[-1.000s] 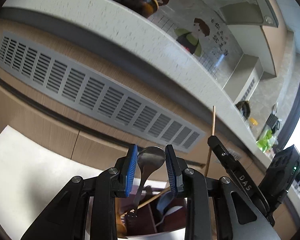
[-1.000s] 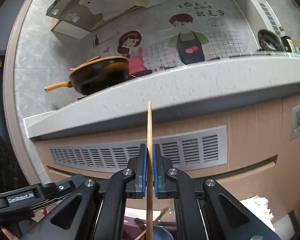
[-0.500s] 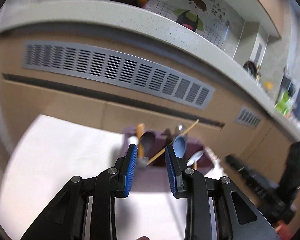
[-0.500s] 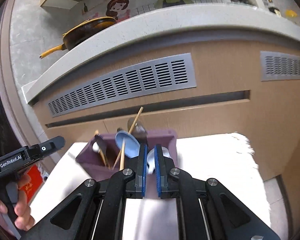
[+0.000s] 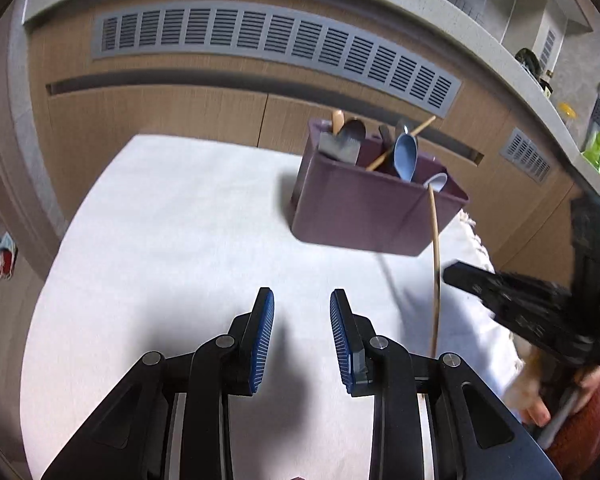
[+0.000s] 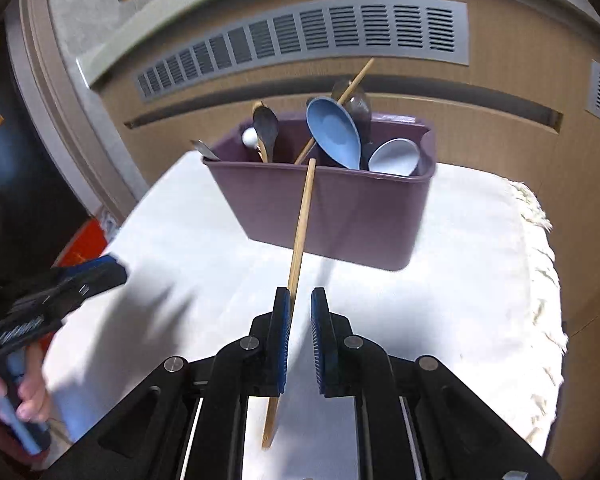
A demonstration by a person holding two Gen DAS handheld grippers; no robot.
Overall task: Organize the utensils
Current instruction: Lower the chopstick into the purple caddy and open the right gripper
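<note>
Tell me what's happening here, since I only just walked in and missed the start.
A person holds a claw in each hand over a white cloth, sorting utensils from a purple caddy of spoons. The right claw has just been opening: a wooden chopstick sits between its jaws, touching only one pad, no longer clamped. The left claw is open and empty, hovering above the cloth.

Pretty bright daylight, soft shadows on the white cloth (image 6: 440, 240) under the purple caddy (image 6: 340, 216); left edge motion-blurred, heavy fisheye bending.
</note>
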